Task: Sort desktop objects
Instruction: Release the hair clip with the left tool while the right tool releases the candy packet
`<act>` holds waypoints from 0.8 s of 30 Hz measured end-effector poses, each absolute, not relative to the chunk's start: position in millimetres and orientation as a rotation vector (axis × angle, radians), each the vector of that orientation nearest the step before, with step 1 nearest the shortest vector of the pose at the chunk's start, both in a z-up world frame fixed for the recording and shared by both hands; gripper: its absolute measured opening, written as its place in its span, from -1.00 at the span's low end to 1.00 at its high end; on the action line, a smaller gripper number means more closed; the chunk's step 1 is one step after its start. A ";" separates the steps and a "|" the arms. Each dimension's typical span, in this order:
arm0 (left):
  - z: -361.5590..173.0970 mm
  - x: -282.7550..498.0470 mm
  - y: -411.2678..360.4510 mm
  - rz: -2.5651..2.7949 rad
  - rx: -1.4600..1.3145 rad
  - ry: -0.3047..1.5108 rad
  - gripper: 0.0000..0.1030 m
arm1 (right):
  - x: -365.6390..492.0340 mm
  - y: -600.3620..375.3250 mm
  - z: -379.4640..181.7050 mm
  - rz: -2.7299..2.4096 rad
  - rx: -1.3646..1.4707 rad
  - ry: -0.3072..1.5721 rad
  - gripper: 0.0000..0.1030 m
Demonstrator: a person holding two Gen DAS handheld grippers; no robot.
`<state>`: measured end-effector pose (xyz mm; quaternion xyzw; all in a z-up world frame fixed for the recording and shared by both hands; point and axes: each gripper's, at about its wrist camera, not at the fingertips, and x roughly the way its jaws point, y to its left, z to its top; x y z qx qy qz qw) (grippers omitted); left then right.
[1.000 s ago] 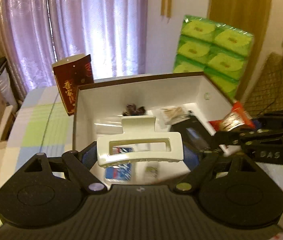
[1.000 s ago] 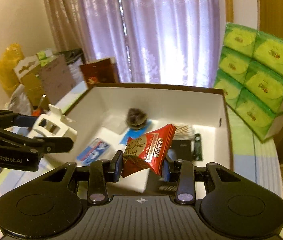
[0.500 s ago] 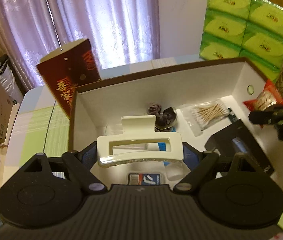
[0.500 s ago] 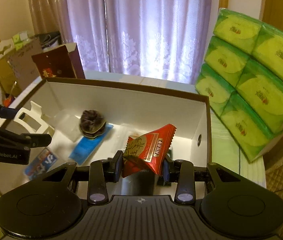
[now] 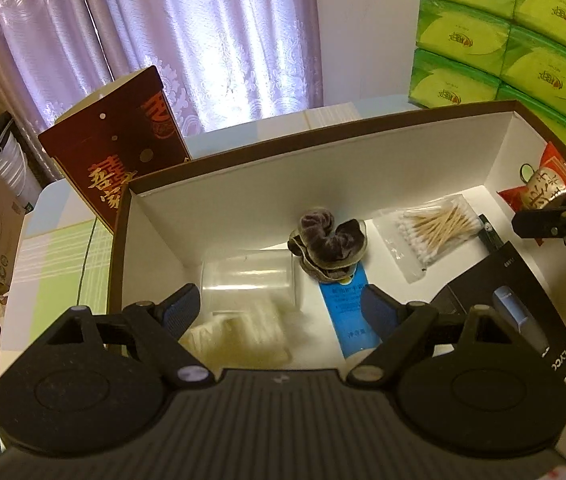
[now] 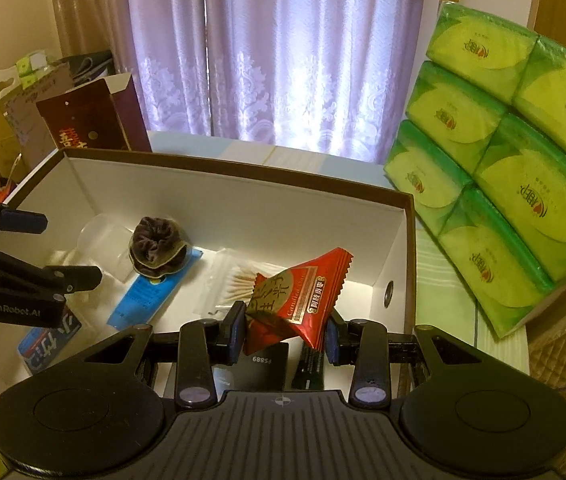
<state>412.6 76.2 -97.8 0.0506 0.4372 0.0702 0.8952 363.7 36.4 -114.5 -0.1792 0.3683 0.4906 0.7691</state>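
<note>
Hovering over the white box (image 5: 323,184), the left gripper (image 5: 283,312) has its jaws spread wide with nothing between them; just below lies a blurred cream shape (image 5: 239,340) (too smeared to identify) beside a clear plastic cup (image 5: 249,280) on its side; the right gripper (image 6: 283,334) pinches a red snack packet (image 6: 299,300) above the box's right end; on the floor rest a dark scrunchie (image 6: 157,248), a blue tube (image 6: 155,288), a bag of cotton swabs (image 5: 435,232) and a black carton (image 5: 499,304).
</note>
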 end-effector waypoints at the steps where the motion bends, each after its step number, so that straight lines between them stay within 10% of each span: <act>1: -97.2 412.5 76.7 0.145 0.101 0.905 0.65 | 364.5 37.6 -114.7 1.064 -0.390 0.800 -0.30; 10: -95.1 412.1 82.1 0.157 0.080 0.908 0.65 | 365.6 47.7 -117.4 1.069 -0.370 0.772 -0.30; 12: -93.8 411.7 83.2 0.157 0.075 0.907 0.65 | 364.8 49.9 -114.4 1.068 -0.356 0.728 -0.09; 14: -91.8 410.9 84.1 0.157 0.073 0.905 0.66 | 362.9 48.5 -109.2 1.041 -0.339 0.662 0.66; 24: -72.2 392.4 89.6 0.190 0.030 0.870 0.74 | 347.1 20.3 -91.9 1.080 -0.304 0.622 0.96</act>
